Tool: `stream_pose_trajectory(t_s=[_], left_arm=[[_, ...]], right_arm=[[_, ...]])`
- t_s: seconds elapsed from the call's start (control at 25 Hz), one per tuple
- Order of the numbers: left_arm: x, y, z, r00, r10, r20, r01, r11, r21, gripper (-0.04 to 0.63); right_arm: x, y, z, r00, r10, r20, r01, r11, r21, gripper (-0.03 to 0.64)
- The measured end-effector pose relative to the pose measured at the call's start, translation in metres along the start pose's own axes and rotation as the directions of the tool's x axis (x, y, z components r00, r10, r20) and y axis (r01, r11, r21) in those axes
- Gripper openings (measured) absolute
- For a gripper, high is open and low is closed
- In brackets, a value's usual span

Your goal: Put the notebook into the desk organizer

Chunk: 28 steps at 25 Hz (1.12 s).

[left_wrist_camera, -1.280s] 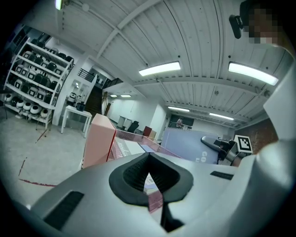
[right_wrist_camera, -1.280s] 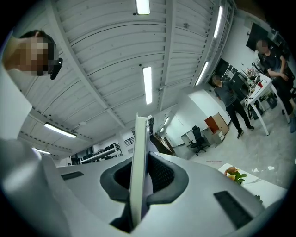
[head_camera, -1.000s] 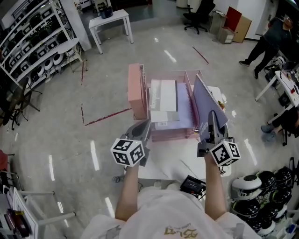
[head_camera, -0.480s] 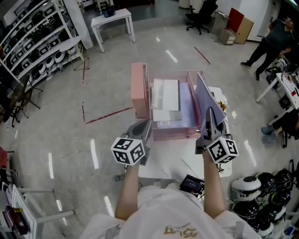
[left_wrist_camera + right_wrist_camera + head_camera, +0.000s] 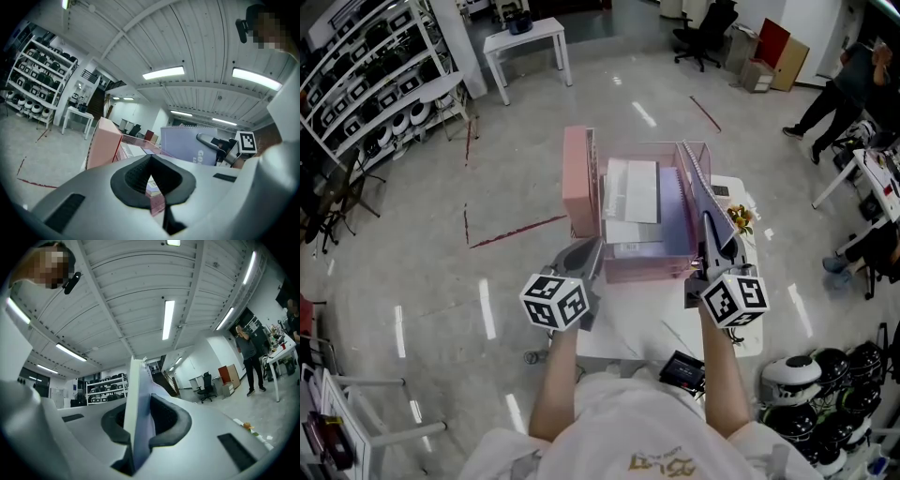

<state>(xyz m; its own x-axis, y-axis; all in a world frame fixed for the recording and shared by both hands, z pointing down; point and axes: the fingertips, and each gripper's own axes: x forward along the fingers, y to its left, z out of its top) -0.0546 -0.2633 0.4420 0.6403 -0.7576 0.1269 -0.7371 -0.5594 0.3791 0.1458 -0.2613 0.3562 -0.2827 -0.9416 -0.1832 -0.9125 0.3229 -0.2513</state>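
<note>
Floor point(image 5: 516, 272): grey and shiny, with red lines on it, all around my table.
Table point(image 5: 628, 330): small, white and flat, right in front of me.
Desk organizer point(image 5: 649, 270): a see-through pink plastic tray with thin walls. It sits on the far part of the table.
Pink box point(image 5: 577, 183): a tall, plain pink box. It stands up straight, touching the left side of the desk organizer.
Notebook point(image 5: 708, 199): purple, with a wire spiral along one edge. It stands up on its edge at the right end of the desk organizer and leans a bit to the right. I cannot tell if its bottom edge is inside yet.
Papers point(image 5: 633, 199): white and light purple sheets and books. They lie flat inside the desk organizer, left of the notebook.
My right gripper point(image 5: 139, 401): my jaws pinch the near edge of the notebook tight and hold it up.
My left gripper point(image 5: 151, 161): my jaws are closed with nothing in them. I float just in front of the desk organizer's near left corner.
Black gadget point(image 5: 684, 372): small and flat, on the near edge of the table.
</note>
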Motion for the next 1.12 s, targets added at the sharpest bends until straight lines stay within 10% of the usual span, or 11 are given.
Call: stream_pose_trajectory(t_s=[1.12], left_arm=[[-0.005, 0.015, -0.003, 1.0, 0.022, 0.013, -0.021, 0.999, -0.049, 0.015]], right_arm=[[0.038, 0.08, -0.032, 0.977, 0.181, -0.112, -0.205, 0.943, -0.263, 0.057]])
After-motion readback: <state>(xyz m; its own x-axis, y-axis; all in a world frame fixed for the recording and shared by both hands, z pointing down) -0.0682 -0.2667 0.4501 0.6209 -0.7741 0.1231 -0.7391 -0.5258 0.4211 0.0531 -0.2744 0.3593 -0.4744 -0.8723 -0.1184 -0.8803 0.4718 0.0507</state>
